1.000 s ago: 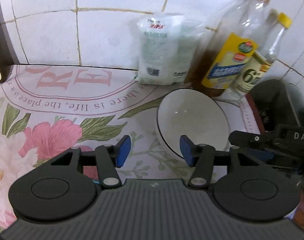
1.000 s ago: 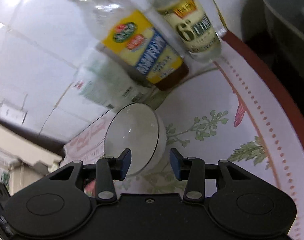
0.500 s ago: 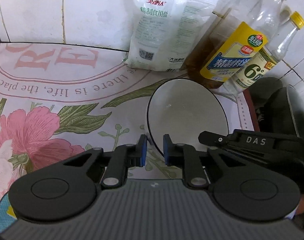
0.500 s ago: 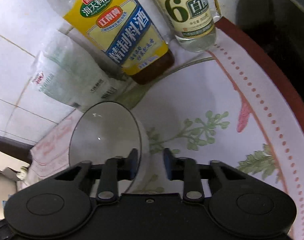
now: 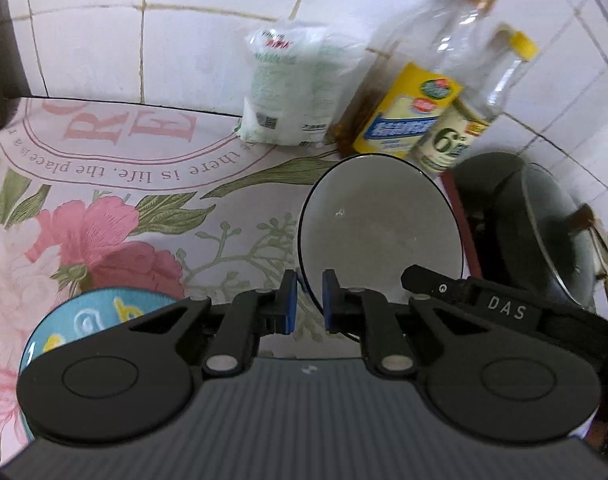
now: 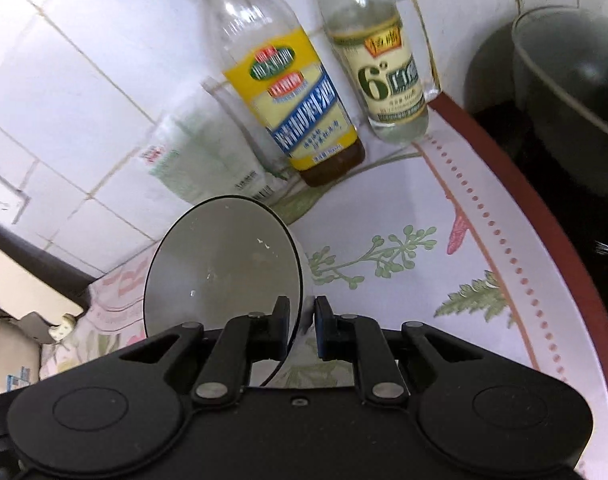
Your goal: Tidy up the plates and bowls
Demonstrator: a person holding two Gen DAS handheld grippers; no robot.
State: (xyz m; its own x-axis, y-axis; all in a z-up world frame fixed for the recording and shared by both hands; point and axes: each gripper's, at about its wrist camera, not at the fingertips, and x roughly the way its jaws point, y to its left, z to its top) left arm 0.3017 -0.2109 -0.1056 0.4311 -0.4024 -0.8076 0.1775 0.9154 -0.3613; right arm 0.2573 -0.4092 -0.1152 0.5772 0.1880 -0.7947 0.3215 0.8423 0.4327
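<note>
I have the white bowl (image 5: 378,232) by its rim, near the middle of the flowered surface (image 5: 144,184): my left tongs (image 5: 306,306) pinch its near-left edge, my right tongs (image 6: 302,326) its right edge. The blue plate (image 5: 92,316) at 8 o'clock looks a likely spot; nothing is stacked yet.

A bowl (image 5: 380,228) sits over the tablecloth (image 5: 152,184), with the left gripper (image 5: 307,304) on its near-left rim and the right gripper (image 6: 302,326) on its right rim. Behind the bowl, against the tiled wall (image 5: 208,40), stand a bag (image 5: 292,92), then a large bottle (image 5: 412,92) to its right, then a smaller bottle (image 5: 476,108). Right of the tablecloth's edge sits a wok (image 5: 544,232). A plate (image 5: 84,312) lies at the near left, partly under the left gripper.
</note>
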